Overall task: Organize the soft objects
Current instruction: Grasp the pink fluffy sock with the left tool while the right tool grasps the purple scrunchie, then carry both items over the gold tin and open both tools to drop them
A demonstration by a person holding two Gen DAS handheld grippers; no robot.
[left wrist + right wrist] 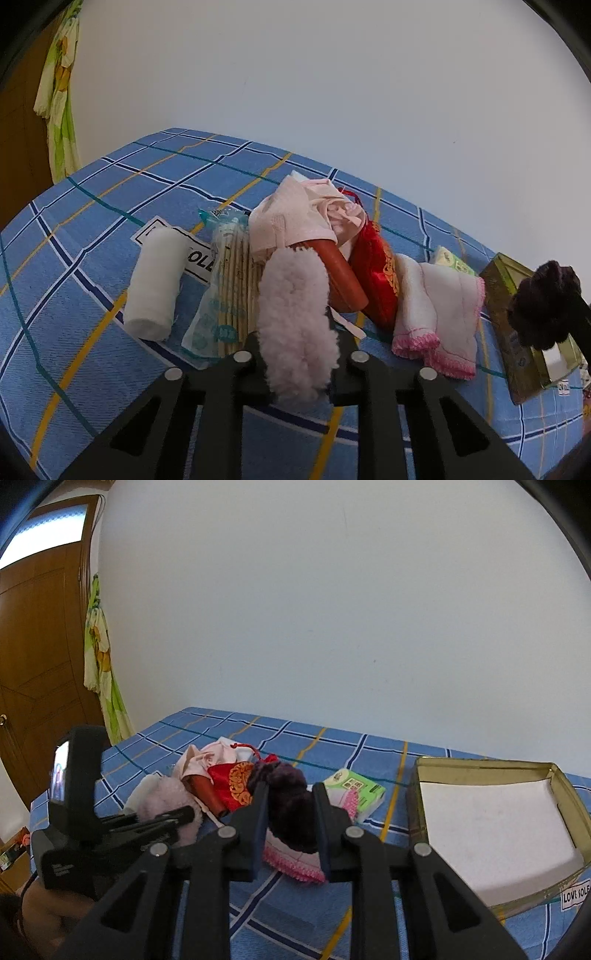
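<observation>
Sorting barely begun — the tin (554, 775) holds only its white liner, with nothing soft in it yet.

Left claw (295, 328) is clamped on a pink fluffy pad (295, 317) at the pile's near edge; right claw (290, 812) is pinched on a dark scrunchie (291, 801), lifted left of the tin. On the bench (92, 221) remain one gauze roll (155, 284), one swab pack (225, 288), one pink garment (291, 218), one red pouch (376, 273), one pink-trimmed cloth (439, 314) and one tissue pack (358, 790) — all still to go.
</observation>
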